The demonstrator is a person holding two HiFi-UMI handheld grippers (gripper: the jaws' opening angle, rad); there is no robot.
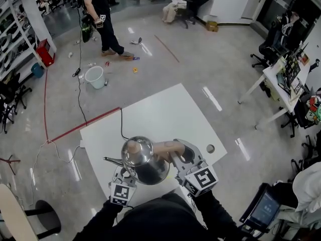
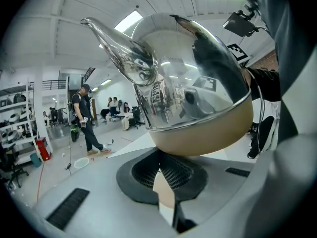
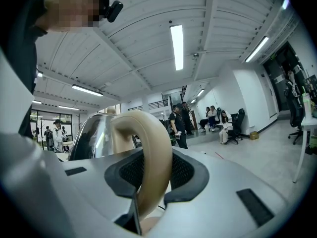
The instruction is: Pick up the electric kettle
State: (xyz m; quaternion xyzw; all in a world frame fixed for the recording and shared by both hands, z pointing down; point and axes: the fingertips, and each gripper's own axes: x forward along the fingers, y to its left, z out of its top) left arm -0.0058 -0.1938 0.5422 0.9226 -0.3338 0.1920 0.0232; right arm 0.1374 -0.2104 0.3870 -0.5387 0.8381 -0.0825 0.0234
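The electric kettle is polished steel with a beige base band, a beige knob and a thin spout pointing left. It hangs over the near edge of the white table. My right gripper is shut on the kettle's beige handle, which arcs up between the black pads. My left gripper sits under the spout side. Its jaws are shut with nothing in them. The kettle's body hangs just above them without touching.
A black cord runs across the table toward the kettle. There is a round hole near the table's right edge. On the floor beyond stand a white bucket and a person. Desks are at the right.
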